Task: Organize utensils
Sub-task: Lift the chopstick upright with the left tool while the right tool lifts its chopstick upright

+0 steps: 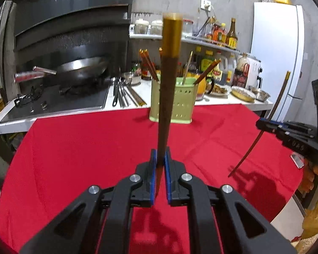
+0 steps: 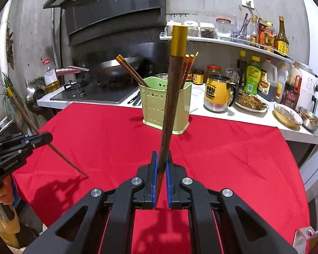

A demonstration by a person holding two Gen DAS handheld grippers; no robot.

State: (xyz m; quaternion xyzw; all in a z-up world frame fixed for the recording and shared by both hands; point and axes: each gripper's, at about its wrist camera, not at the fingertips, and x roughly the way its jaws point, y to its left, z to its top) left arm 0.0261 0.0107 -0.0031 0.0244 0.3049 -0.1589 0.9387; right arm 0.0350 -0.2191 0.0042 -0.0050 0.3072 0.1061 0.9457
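My left gripper [image 1: 160, 156] is shut on a brown chopstick with a gold cap [image 1: 167, 84], held upright above the red cloth. My right gripper [image 2: 162, 158] is shut on a second gold-capped chopstick [image 2: 171, 97], also upright. Each gripper shows in the other's view: the right one [image 1: 262, 124] with its chopstick [image 1: 262, 127] at the right, the left one [image 2: 46, 137] with its chopstick [image 2: 31, 122] at the left. A green perforated utensil holder [image 1: 176, 103] [image 2: 165, 110] stands at the cloth's far edge with several chopsticks in it.
The red cloth [image 1: 84, 158] [image 2: 233, 158] covers the table. Behind it, a counter holds a stove with a wok [image 1: 80, 69], loose utensils [image 1: 123, 95], a yellow mug [image 2: 218, 93], bottles, bowls of food [image 2: 252, 103]. A fridge [image 1: 279, 53] stands at the right.
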